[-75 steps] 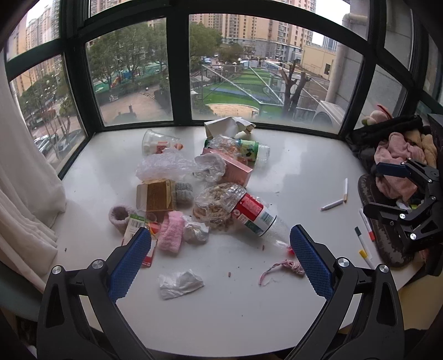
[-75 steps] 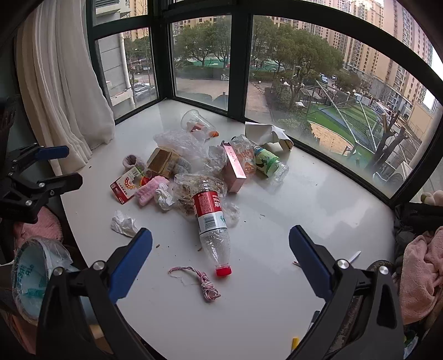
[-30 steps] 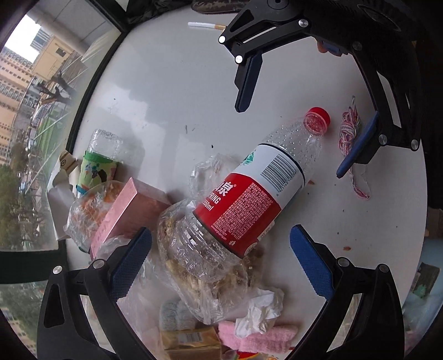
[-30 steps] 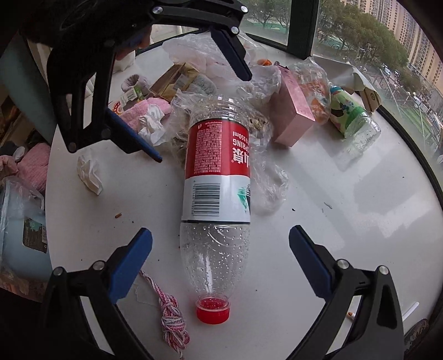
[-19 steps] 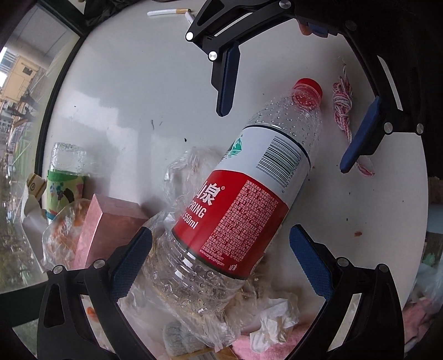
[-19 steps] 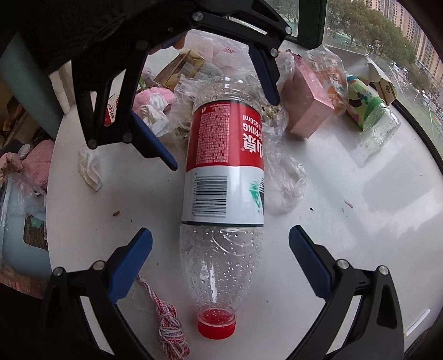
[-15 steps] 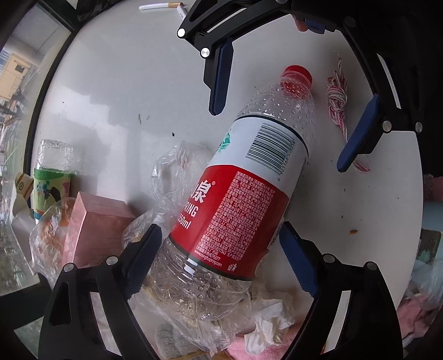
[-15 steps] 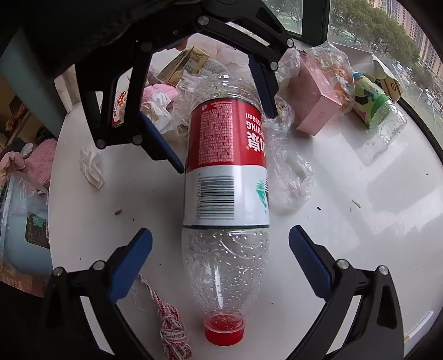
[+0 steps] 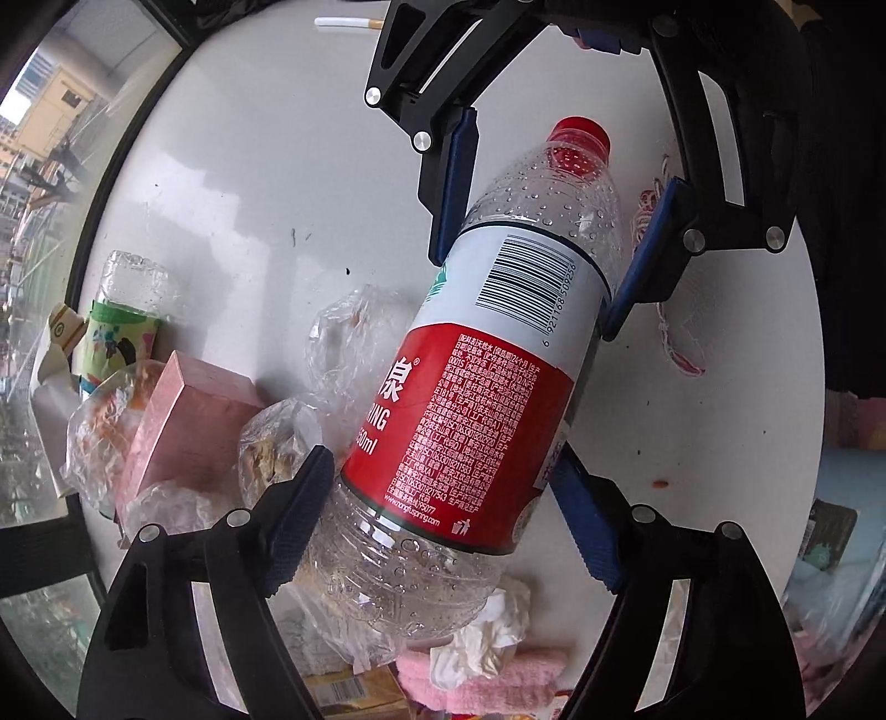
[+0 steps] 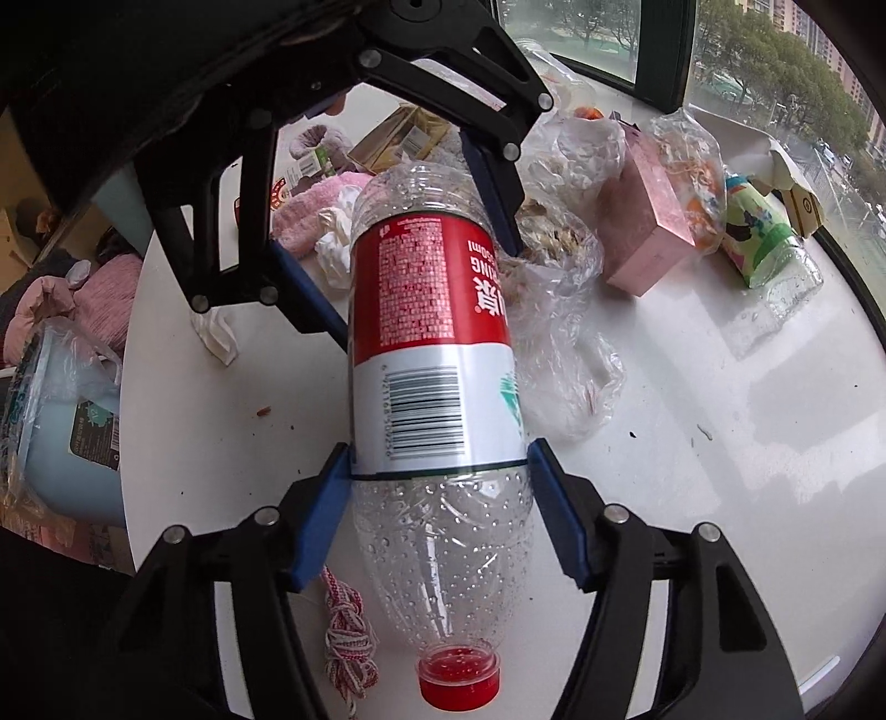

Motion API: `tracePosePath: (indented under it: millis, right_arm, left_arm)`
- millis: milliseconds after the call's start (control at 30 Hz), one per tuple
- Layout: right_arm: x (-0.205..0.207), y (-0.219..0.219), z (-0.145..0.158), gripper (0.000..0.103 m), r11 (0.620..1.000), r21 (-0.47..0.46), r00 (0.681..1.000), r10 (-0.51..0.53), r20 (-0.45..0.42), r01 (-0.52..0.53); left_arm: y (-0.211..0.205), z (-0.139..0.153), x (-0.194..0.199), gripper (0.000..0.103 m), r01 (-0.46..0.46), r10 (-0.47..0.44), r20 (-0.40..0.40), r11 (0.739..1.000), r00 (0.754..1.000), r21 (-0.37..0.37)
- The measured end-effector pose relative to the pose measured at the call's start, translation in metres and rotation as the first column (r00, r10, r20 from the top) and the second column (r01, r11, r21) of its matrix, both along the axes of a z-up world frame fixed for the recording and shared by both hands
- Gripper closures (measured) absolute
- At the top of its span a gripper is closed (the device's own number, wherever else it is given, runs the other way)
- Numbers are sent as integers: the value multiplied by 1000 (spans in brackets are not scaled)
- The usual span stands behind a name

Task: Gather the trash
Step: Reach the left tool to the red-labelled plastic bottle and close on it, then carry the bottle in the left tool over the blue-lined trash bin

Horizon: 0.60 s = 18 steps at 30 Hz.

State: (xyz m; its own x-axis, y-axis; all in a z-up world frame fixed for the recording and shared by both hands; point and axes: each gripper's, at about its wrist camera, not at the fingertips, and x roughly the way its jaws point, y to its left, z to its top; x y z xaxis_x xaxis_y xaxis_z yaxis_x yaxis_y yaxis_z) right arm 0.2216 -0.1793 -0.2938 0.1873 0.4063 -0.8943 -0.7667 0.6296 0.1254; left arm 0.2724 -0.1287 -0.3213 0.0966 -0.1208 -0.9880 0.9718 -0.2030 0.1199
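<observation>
Left wrist view – pen (image 9: 346, 22), right wrist view – blue bin (image 10: 66, 421), bottle (image 9: 476, 399) btwn both.

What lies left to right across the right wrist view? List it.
light blue tub → crumpled tissue → plastic bottle → pink box → green-labelled bottle

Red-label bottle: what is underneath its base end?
Under the bottle base lie a clear bag of scraps and crumpled tissue. Anything directly beneath the label is hidden by the bottle.
</observation>
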Motion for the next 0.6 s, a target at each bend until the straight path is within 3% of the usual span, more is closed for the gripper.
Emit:
tracePosePath:
  millis: [333, 600]
  right_arm:
    - [-20, 8, 47, 41, 991, -44, 986, 132, 98, -128]
    - [-48, 33, 91, 41, 961, -75, 944, 275, 184, -266]
  left_arm:
    - [15, 52, -25, 27, -134, 138, 77, 990, 987, -54]
    - [45, 99, -66, 27, -265, 277, 146, 960, 950, -94]
